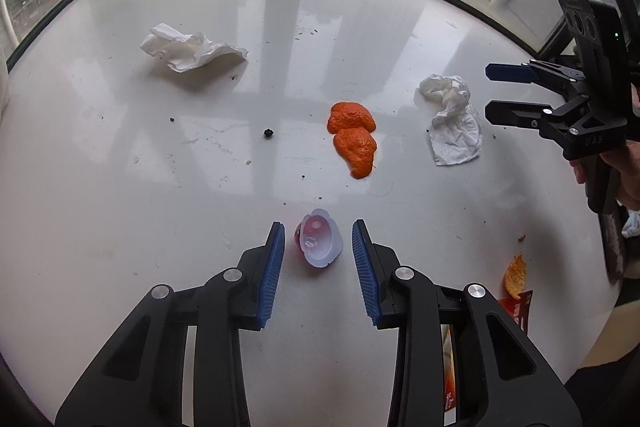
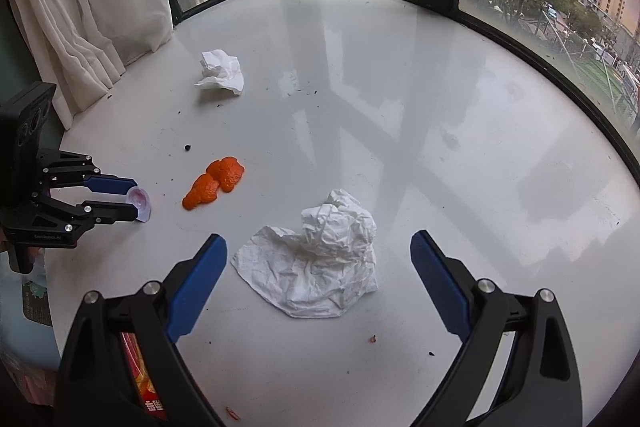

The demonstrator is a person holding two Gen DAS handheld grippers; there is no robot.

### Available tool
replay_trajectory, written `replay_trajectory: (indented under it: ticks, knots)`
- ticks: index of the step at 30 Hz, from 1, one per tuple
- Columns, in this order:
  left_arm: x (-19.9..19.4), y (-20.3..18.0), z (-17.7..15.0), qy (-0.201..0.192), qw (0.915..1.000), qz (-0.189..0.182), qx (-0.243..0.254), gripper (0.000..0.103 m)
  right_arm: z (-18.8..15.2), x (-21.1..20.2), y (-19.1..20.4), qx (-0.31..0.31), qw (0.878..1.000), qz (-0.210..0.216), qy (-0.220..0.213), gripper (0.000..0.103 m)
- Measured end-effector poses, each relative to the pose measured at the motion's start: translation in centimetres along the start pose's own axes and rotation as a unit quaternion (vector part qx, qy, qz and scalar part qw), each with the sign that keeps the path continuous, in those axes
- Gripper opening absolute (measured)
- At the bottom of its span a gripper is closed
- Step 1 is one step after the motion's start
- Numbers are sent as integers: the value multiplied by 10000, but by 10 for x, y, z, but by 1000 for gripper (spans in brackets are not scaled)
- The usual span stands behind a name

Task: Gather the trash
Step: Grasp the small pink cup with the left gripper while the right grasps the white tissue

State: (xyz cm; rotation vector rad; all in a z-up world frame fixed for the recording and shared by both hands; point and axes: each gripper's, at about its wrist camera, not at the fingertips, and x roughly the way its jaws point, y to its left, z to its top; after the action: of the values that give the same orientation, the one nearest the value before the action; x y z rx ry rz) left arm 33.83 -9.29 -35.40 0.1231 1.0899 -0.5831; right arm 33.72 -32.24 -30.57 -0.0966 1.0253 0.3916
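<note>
White window ledge (image 1: 120, 207) is littered: left gripper (image 1: 319, 247) straddles the small plastic cup (image 1: 320, 244), pads each side but not yet touching, while right gripper (image 2: 319, 259) hangs spread wide over the nearer crumpled tissue (image 2: 320, 255), so each lines up its own grab

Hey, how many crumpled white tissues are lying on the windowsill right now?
2. One crumpled white paper tissue lies between the right gripper's open jaws; the other crumpled white tissue sits farther back near the white curtain. More could be hidden outside the views.
</note>
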Motion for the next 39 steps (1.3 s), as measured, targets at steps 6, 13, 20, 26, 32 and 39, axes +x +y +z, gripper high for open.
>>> replay_trajectory:
  ticks: [6, 13, 20, 26, 32, 39]
  knots:
    - [5, 5, 0, -19, 10000, 14, -35, 28, 0, 6, -1, -31, 10000, 4, 35, 90]
    - [7, 0, -1, 5, 9999, 43, 119, 6, 1, 11, -1, -52, 10000, -32, 40, 90]
    - [5, -12, 1, -83, 9998, -68, 178, 6, 2, 18, -5, -69, 9999, -85, 52, 90]
    - [1, -23, 12, -161, 9994, -202, 247, 6, 6, 25, -3, -99, 9999, -84, -11, 90]
    - [3, -37, 27, -234, 9986, -328, 344, 6, 9, 31, 2, -209, 9997, -142, 40, 57]
    - [5, -45, 40, -300, 9979, -395, 409, 6, 7, 33, -6, -44, 9998, -152, 73, 22]
